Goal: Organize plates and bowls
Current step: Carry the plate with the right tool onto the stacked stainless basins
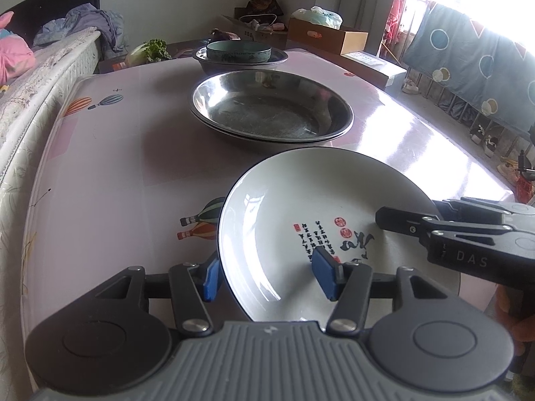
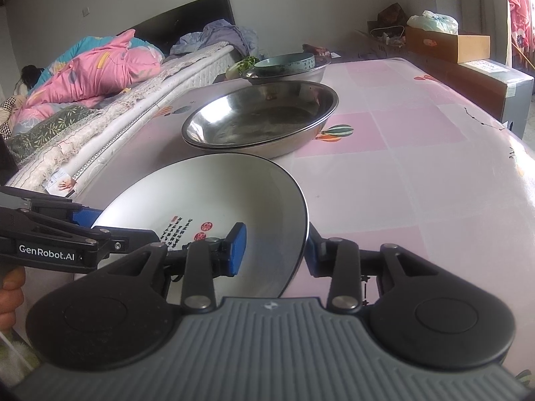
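Your left gripper [image 1: 265, 272] and right gripper [image 2: 274, 249] each straddle the white plate's [image 1: 301, 200] rim, fingers parted, not pressing; 2 stacked steel basins [image 1: 271, 107] sit just beyond it.

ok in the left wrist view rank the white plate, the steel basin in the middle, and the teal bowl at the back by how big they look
1. White plate, though it is nearest the camera, so unsure against the basin.
2. Steel basin.
3. Teal bowl, farthest away.
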Tool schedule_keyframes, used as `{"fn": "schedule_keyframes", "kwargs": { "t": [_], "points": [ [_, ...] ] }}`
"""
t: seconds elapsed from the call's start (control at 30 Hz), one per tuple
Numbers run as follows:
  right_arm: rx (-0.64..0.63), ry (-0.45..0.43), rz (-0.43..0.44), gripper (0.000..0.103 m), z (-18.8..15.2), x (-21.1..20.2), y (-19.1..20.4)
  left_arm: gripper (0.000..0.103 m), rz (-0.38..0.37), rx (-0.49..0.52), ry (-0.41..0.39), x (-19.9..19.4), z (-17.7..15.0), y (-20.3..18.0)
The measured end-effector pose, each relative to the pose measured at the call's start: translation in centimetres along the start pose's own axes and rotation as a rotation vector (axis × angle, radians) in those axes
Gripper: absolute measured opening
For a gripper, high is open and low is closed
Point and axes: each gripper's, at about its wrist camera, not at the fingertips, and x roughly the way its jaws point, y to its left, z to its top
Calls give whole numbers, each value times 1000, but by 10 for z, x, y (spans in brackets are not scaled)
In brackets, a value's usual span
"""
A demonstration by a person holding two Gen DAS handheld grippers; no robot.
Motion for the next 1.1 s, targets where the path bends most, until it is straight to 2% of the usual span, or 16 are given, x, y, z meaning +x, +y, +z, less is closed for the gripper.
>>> {"fn": "schedule_keyframes", "kwargs": {
  "t": [1.1],
  "points": [
    [26,22,-21,37,3,-10,7,55,10,-58,23,-10,6,1]
  ]
}}
